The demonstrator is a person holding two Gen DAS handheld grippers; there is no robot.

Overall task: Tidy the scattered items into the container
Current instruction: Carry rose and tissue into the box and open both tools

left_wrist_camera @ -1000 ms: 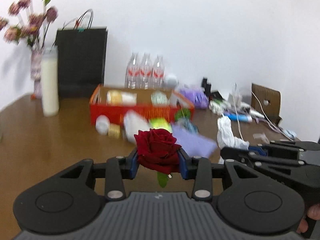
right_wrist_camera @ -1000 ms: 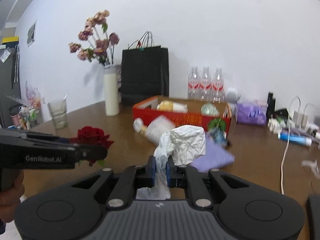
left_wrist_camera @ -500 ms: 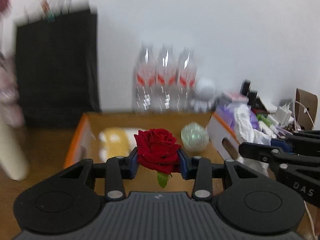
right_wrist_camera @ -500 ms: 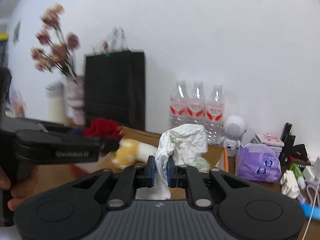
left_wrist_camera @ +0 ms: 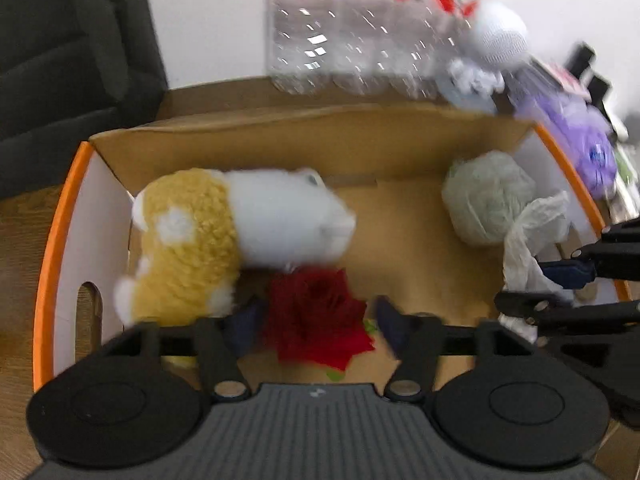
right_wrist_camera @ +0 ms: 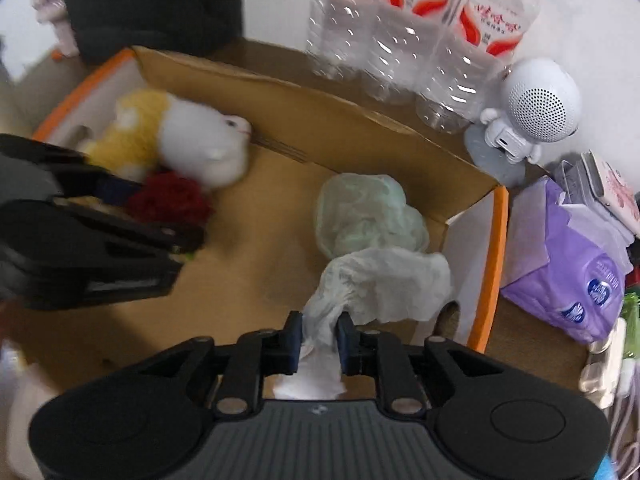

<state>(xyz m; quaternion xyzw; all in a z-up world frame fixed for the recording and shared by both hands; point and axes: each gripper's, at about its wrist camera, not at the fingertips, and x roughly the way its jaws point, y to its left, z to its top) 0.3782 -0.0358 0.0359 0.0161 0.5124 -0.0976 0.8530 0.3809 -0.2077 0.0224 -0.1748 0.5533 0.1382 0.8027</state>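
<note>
A cardboard box (left_wrist_camera: 48, 248) with an orange rim (right_wrist_camera: 496, 248) lies below both grippers. My left gripper (left_wrist_camera: 316, 322) points down into it with its jaws opening. The red rose (left_wrist_camera: 316, 316) sits between them, and both pads stand clear of it. In the right wrist view the left gripper (right_wrist_camera: 160, 210) and the rose (right_wrist_camera: 168, 200) are beside the plush toy. My right gripper (right_wrist_camera: 320, 336) hangs over the box's right end, its jaws opening but its pads still touching a crumpled white tissue (right_wrist_camera: 384, 280). The left wrist view shows that tissue (left_wrist_camera: 532, 232) in the right gripper (left_wrist_camera: 538, 286).
A yellow and white plush toy (left_wrist_camera: 240, 232) and a pale green mesh ball (left_wrist_camera: 488, 196) lie in the box. Behind it stand three water bottles (right_wrist_camera: 400, 32), a white robot-shaped speaker (right_wrist_camera: 536, 108), a purple tissue pack (right_wrist_camera: 572, 264) and a black bag (left_wrist_camera: 72, 40).
Both grippers swept in from over the table to above the box and tipped downward. The left jaws parted from the rose. The right jaws widened slightly around the tissue.
</note>
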